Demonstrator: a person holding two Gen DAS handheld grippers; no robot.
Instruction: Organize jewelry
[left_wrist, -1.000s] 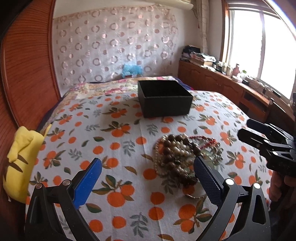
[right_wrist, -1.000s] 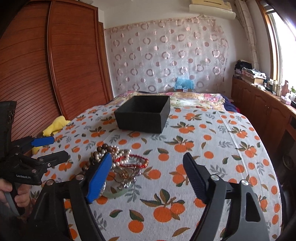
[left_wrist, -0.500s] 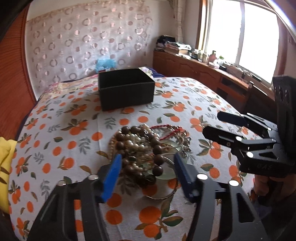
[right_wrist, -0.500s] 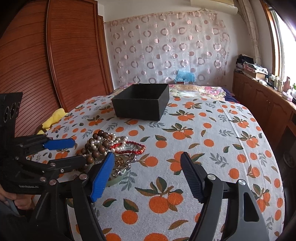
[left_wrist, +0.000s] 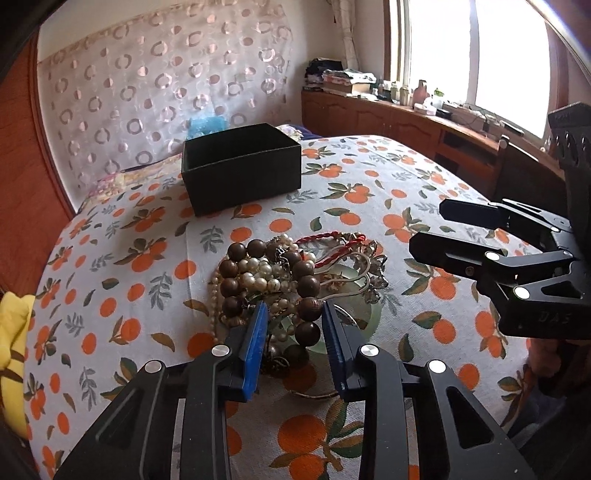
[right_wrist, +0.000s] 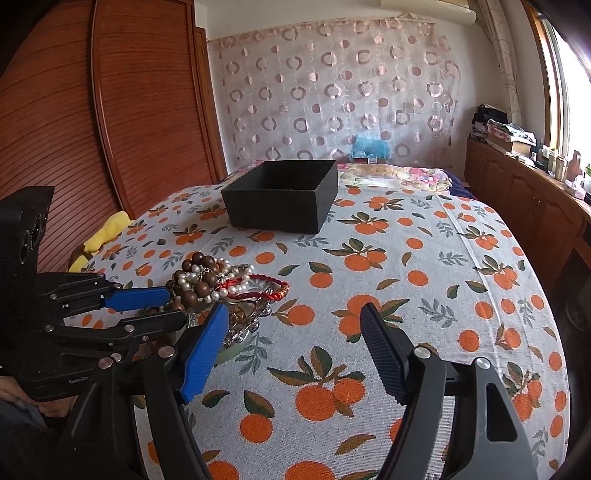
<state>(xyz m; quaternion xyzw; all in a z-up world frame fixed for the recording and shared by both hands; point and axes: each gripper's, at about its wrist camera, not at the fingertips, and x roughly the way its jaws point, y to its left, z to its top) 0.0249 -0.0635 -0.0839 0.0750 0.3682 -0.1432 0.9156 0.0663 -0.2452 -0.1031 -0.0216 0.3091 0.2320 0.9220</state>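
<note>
- Nothing sorted yet: the box shows only bare inner walls in both views; its floor is hidden.
- All jewelry I can see lies in one tangled pile on the bed, well short of the box: brown beads, pearls, red cord, a pale bangle under them.
- My left gripper: jaws closing, narrow, brown beads between the pads; I cannot tell if they press yet.
- My right gripper: jaws wide, holding nothing, hanging over bare cloth beside the pile.
- Against a second ago: the left jaws stood wide and short of the pile; now they straddle its near edge. Right barely moved. Box and pile unchanged.
- Left to do, I judge: everything.
</note>
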